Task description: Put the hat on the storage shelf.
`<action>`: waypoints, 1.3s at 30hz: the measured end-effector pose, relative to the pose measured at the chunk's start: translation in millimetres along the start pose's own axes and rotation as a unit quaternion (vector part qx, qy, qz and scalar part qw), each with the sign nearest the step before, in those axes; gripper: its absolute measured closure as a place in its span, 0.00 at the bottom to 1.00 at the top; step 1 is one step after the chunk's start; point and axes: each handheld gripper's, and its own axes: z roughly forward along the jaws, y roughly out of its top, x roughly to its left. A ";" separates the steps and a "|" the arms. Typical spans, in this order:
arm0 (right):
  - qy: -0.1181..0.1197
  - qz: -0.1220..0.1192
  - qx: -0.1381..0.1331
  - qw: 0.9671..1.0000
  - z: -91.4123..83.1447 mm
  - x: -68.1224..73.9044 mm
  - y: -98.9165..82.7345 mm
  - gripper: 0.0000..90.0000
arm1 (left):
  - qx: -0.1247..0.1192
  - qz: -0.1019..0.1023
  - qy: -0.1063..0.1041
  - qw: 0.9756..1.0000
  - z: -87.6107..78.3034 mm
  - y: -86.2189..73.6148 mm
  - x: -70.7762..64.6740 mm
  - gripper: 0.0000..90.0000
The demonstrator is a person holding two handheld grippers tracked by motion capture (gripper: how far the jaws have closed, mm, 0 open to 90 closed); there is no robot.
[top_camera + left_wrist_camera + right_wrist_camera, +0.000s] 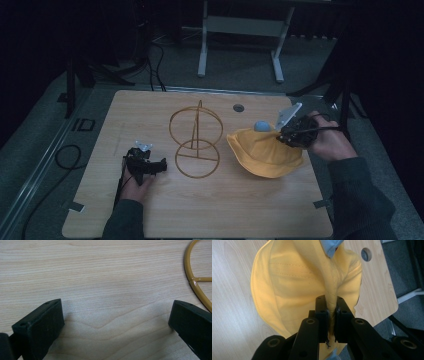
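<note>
left hand-held gripper (161, 165): low, jaws wide apart | right hand-held gripper (331, 315): jaws pinched together

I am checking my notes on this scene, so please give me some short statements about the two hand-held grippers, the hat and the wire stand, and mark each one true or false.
1. The right hand-held gripper is shut on a fold of the yellow hat. True.
2. The left hand-held gripper grips the wire stand. False: its jaws stand wide apart over bare table, and the stand's base ring lies off to one side.
3. The hat hangs on the wire stand. False: it sits on the table beside the stand, toward the person's right.
4. The wire stand is upright near the middle of the table. True.
5. The hat is blue all over. False: it is yellow, with a small blue part at its far edge.
</note>
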 end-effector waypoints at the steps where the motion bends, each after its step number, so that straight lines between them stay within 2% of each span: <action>1: -0.001 0.000 -0.005 1.000 -1.1 -0.5 0.0 0.93 | 0.000 0.000 0.000 1.000 0.0 0.0 0.0 0.00; 20: -0.020 0.024 -0.060 0.998 -22.0 -10.9 -3.0 0.93 | 0.001 0.000 0.000 1.000 -0.1 0.1 0.0 0.00; 39: -0.023 0.052 -0.108 0.993 -35.0 -17.7 -4.2 0.93 | 0.001 0.001 0.000 1.000 -0.2 0.1 0.1 0.00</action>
